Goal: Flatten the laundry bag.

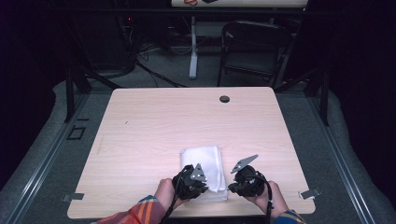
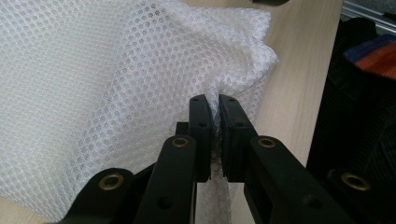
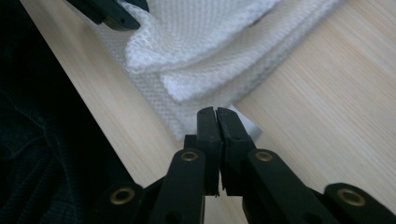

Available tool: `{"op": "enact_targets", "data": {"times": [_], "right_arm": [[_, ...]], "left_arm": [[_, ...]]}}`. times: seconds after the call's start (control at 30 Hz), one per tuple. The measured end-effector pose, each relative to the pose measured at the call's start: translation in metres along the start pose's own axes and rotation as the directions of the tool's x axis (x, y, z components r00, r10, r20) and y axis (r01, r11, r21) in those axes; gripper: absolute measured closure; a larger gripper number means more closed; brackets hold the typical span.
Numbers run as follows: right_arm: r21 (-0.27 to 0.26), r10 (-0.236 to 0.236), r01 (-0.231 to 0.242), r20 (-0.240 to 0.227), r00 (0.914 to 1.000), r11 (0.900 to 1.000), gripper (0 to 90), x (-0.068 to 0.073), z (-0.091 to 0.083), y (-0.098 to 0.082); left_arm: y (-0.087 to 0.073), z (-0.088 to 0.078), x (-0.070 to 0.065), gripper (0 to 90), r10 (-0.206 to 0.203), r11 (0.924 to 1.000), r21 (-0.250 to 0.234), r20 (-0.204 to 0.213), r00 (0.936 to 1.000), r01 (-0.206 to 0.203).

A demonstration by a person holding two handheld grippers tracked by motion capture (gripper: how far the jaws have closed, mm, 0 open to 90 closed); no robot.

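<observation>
Black hand-held gripper, brass screws, grey triangular plates, plaid sleeve

A white mesh cloth is folded into a rectangle. It is laid near the table's near edge, right of centre, its near corner bunched and raised.

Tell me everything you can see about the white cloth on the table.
The white cloth is a folded mesh fabric with a fine honeycomb weave, stacked in several layers. It lies on the pale wooden table near the person's edge. The left claw is shut on a bunched corner, lifting it into folds. The right claw is closed at the cloth's lowest layer; a thin white edge shows by its tips, but whether it is pinched is unclear.
</observation>
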State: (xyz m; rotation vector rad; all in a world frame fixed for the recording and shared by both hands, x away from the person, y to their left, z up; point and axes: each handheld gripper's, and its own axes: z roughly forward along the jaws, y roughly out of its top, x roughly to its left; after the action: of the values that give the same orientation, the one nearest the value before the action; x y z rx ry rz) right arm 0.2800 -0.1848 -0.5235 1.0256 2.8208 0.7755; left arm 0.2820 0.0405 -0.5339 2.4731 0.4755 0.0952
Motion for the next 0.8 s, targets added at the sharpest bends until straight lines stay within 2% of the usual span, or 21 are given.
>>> {"op": "enact_targets", "data": {"times": [0.07,0.2,0.23,0.27,0.3,0.37,0.6,0.73,0.8], "right_arm": [[0.014,-0.019,0.019,0.002,0.9998,1.0,90.0,0.003,0.011,0.007],[0.032,-0.027,0.027,-0.007,0.9996,0.999,90.0,0.004,0.023,0.014],[0.002,0.005,-0.005,-0.021,0.9998,1.0,90.0,0.006,0.028,0.014],[0.038,-0.021,0.022,-0.017,0.9996,0.999,90.0,0.005,0.029,0.017],[0.021,-0.005,0.006,-0.018,0.9998,1.0,90.0,0.006,0.033,0.017],[0.036,-0.007,0.008,-0.018,0.9998,0.999,90.0,0.006,0.038,0.019],[0.042,0.008,-0.007,-0.028,0.9996,0.999,90.0,0.004,0.045,0.016],[0.044,0.013,-0.012,-0.026,0.9996,0.999,90.0,0.004,0.045,0.016],[0.054,-0.005,0.005,-0.011,0.9999,0.999,90.0,0.004,0.044,0.016]], "left_arm": [[0.0,0.0,0.0,84.7,0.0,1.0,-0.006,-0.004,1.0,0.0],[0.0,-0.003,0.002,84.9,0.003,1.0,-0.002,-0.005,1.0,-0.003],[-0.001,-0.003,0.004,84.9,-0.004,0.9999,-0.015,-0.006,1.0,0.004],[-0.001,-0.003,0.004,84.9,-0.004,0.9999,-0.015,-0.006,1.0,0.004],[-0.001,-0.004,0.005,85.0,-0.008,0.9998,-0.018,-0.01,0.9999,0.008],[-0.001,-0.005,0.006,85.0,-0.006,0.9999,-0.015,-0.014,0.9999,0.006],[-0.001,-0.007,0.007,85.1,-0.009,0.9999,-0.009,-0.038,0.9992,0.009],[-0.002,-0.01,0.008,85.1,-0.016,0.9995,-0.029,-0.054,0.9984,0.015],[-0.002,-0.012,0.009,85.0,-0.013,0.9997,-0.02,-0.069,0.9975,0.012]]}}
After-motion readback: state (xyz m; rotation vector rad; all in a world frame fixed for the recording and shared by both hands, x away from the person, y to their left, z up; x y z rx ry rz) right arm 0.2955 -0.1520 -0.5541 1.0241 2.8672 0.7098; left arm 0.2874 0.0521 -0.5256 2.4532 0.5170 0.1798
